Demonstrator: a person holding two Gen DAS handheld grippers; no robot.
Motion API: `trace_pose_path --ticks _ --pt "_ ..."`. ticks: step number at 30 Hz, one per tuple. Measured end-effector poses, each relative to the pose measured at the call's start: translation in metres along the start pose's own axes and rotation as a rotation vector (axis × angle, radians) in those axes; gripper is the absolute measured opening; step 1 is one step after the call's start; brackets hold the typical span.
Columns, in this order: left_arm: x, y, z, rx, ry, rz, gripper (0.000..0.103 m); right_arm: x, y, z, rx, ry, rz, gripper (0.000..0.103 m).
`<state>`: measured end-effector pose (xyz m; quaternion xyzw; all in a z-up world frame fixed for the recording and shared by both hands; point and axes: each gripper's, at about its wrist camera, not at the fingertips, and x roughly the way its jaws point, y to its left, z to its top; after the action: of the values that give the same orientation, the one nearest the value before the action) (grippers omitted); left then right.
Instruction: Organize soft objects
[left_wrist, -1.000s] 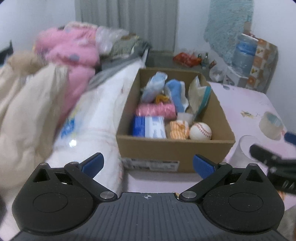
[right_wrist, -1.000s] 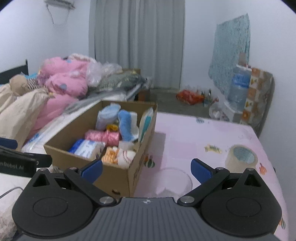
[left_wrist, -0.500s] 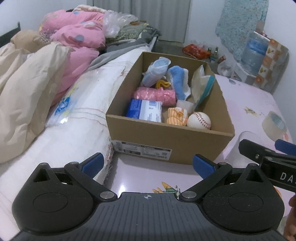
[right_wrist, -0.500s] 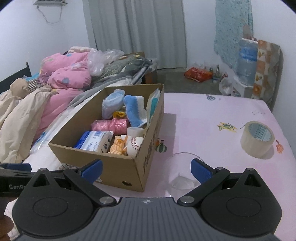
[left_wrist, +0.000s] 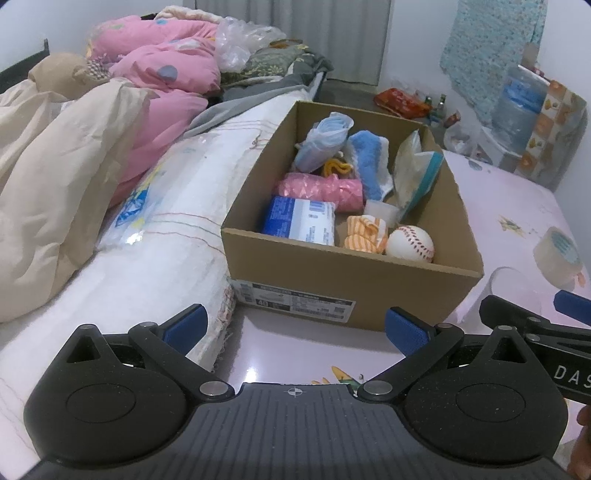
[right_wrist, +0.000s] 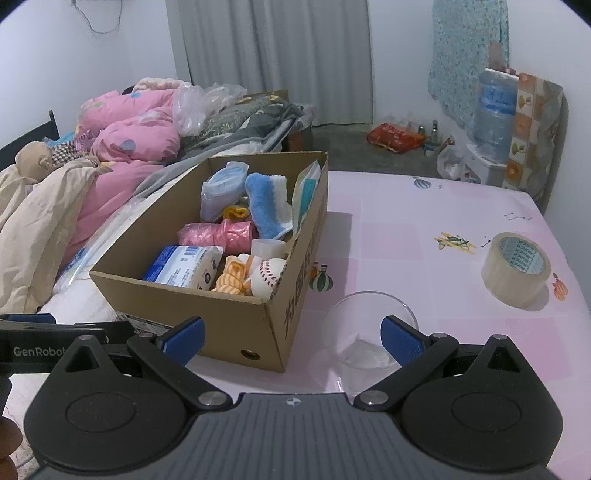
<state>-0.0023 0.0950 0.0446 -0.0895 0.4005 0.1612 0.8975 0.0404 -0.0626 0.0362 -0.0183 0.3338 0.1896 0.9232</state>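
An open cardboard box (left_wrist: 351, 284) (right_wrist: 229, 321) stands on the pink table, filled with soft things: a blue-and-white tissue pack (left_wrist: 299, 221) (right_wrist: 181, 266), a pink roll (left_wrist: 317, 188) (right_wrist: 218, 234), a blue towel (left_wrist: 369, 158) (right_wrist: 266, 206), orange striped socks (left_wrist: 365, 238) (right_wrist: 231, 278), a baseball (left_wrist: 410, 243) (right_wrist: 267, 277), a bagged blue cloth (left_wrist: 321, 142) and a wipes pack (left_wrist: 417, 170). My left gripper (left_wrist: 295, 328) is open and empty just in front of the box. My right gripper (right_wrist: 291, 334) is open and empty at the box's near right corner.
A clear plastic cup (right_wrist: 369, 332) (left_wrist: 513, 291) lies right of the box. A tape roll (right_wrist: 517, 269) (left_wrist: 559, 256) sits at the table's right. A white mattress (left_wrist: 155, 236) with beige and pink bedding (left_wrist: 162, 74) borders the left. A water jug (right_wrist: 493, 110) stands behind.
Both grippers have risen and tilted down, so the box and table now show from higher up. Both stay open and empty.
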Motion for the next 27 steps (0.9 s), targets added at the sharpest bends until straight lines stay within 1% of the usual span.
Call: trace_pose_path --ticks 10,27 --pt "-0.0011 -0.0013 0.0004 0.006 -0.008 0.02 0.103 0.0033 -0.0028 -0.0016 0.026 0.014 0.005 0.046" --pt "-0.0045 -0.0029 0.004 0.026 -0.029 0.027 0.103 -0.0024 -0.001 0.0011 0.015 -0.013 -0.018 0.046"
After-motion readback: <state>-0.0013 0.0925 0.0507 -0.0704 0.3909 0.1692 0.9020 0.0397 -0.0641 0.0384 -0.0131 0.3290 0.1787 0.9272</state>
